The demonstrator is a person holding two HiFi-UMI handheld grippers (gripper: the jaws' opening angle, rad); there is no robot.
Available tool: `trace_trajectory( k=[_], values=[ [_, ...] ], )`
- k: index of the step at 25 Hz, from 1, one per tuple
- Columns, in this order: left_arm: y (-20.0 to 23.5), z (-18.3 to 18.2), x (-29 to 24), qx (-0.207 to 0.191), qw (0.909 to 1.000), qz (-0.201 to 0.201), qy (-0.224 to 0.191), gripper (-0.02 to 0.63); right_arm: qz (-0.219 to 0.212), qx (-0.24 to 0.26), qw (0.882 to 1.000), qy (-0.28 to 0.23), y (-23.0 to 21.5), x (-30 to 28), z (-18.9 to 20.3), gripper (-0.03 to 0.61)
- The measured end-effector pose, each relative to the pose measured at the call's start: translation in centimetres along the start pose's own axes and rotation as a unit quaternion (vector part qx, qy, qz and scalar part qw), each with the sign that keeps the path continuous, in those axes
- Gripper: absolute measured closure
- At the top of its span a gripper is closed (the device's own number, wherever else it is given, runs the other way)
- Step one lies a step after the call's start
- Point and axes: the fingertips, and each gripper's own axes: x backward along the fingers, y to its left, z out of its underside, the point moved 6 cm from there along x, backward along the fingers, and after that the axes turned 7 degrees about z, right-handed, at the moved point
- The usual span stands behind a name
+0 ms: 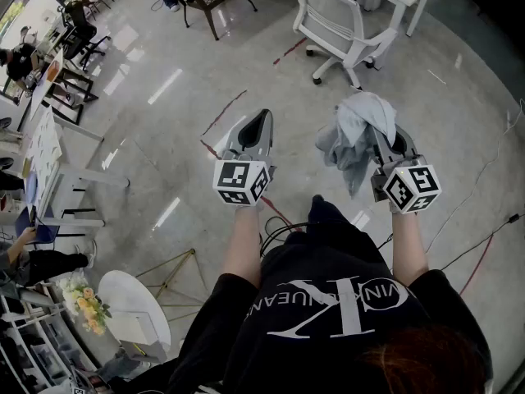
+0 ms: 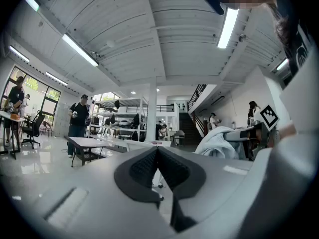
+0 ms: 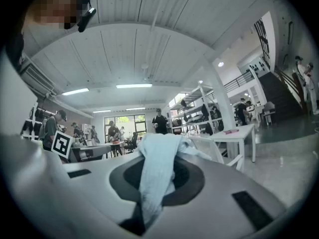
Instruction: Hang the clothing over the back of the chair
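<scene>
Dangling from the right hand-held gripper (image 1: 385, 139), pinched between its jaws: pale clothing (image 1: 354, 136).

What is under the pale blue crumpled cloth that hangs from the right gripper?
The pale blue crumpled cloth drapes over the right gripper, whose jaws pinch one fold. Below its hanging part the glossy grey floor shows. The fabric covers the jaw tips in the head view.

the chair (image 1: 340, 27) stands on the floor (image 1: 164, 97) ahead. the clothing (image 1: 357, 134) hangs in the right gripper (image 1: 385, 142), right of the left gripper (image 1: 261, 120).
</scene>
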Motion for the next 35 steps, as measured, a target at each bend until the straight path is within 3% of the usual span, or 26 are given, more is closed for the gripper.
trace_trajectory(
  k=[19, 35],
  values=[
    [7.5, 1.9, -9.2, 0.017, 0.9998, 0.003, 0.012, 0.603, -0.005, 0.018, 1.0, 0.018, -3.9, -10.9, 1.2, 0.535],
    [18.4, 2.3, -15.2, 0.029, 0.9989, -0.005, 0.036, 0.603, 0.004, -0.003, 0.999, 0.039, -5.9, -23.6, 1.7, 0.535]
  ],
)
